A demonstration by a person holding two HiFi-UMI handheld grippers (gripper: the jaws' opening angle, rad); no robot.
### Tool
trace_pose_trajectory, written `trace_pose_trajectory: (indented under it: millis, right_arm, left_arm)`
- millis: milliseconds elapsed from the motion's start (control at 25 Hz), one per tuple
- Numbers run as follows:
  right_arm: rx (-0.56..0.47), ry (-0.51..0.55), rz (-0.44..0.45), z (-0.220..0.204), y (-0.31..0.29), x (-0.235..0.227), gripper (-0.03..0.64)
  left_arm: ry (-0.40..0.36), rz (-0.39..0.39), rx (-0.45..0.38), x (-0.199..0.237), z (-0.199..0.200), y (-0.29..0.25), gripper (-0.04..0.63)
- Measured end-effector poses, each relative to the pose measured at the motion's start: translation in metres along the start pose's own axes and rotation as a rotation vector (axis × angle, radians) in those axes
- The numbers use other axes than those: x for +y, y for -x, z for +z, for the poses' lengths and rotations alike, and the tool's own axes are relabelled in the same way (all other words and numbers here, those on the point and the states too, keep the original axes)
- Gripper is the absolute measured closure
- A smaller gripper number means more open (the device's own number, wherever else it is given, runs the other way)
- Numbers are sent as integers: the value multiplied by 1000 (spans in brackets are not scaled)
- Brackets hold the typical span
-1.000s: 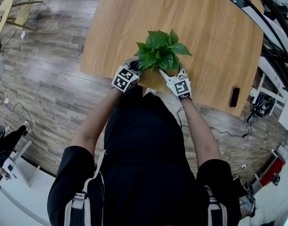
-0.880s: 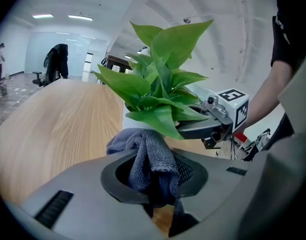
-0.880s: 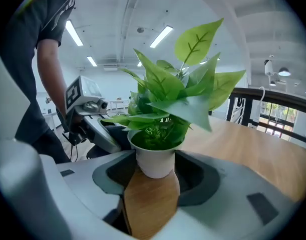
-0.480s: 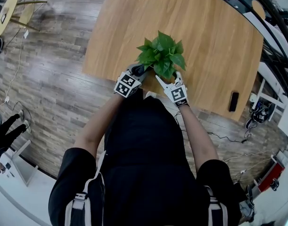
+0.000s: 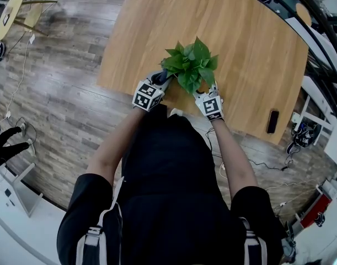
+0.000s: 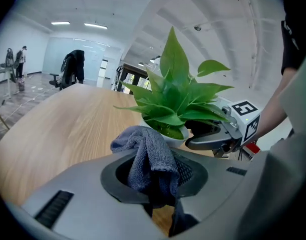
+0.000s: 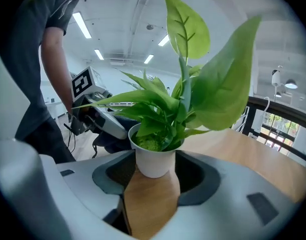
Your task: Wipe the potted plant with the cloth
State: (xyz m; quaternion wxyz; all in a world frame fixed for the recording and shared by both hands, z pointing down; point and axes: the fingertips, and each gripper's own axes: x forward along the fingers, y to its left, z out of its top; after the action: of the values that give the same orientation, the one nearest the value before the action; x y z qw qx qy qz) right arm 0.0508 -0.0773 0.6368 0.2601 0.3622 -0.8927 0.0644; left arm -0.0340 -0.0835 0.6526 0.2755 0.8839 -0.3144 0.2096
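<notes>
One potted plant [image 5: 191, 70] stands near the table's [image 5: 256, 32] near edge. Its white pot [image 7: 154, 159] is clasped between the right gripper's [image 5: 204, 88] jaws. Just beside it, the left gripper [image 5: 161, 80] pinches one grey cloth [image 6: 148, 160], close to the pot's rim. One dark phone [image 5: 272, 121] lies toward the near right corner.

A black short-sleeved shirt [image 5: 168, 175] is worn, with grey-and-white straps [image 5: 94, 237] at the shoulders. The left hand-held gripper [image 5: 162, 79] and the right hand-held gripper [image 5: 206, 87] are each topped by a black-and-white marker cube [image 5: 148, 95].
</notes>
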Motion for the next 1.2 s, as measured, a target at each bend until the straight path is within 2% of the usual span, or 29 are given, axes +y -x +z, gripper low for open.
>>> trace_pose_trajectory:
  millis: [400, 560, 600, 680, 840, 920, 1000, 1120, 1200]
  right_arm:
    - [-27, -99, -54, 3, -7, 4, 368]
    - [-23, -82, 2, 3, -7, 29, 368]
    - [-18, -64, 15, 2, -6, 34, 393]
    - [-23, -67, 8, 0, -2, 37, 400]
    - [-69, -172, -30, 0, 27, 35, 400]
    - [-108, -190, -34, 5, 51, 38, 403]
    - [-167, -198, -49, 18, 81, 40, 447]
    - [-293, -229, -44, 50, 129, 50, 573]
    - [-374, -250, -31, 76, 161, 60, 594]
  left_arm:
    - [-25, -78, 30, -26, -14, -2, 480]
    - [-27, -97, 4, -41, -16, -2, 480]
    - [-34, -98, 1, -44, -16, -3, 481]
    - [-39, -85, -4, -43, -17, -3, 480]
    - [19, -30, -56, -41, -17, 21, 480]
    - [-10, -8, -84, -46, -21, 37, 480]
    - [-32, -8, -126, -62, -18, 55, 480]
    - [-45, -6, -215, -93, -4, 91, 480]
    - [-62, 10, -274, -116, 11, 116, 480]
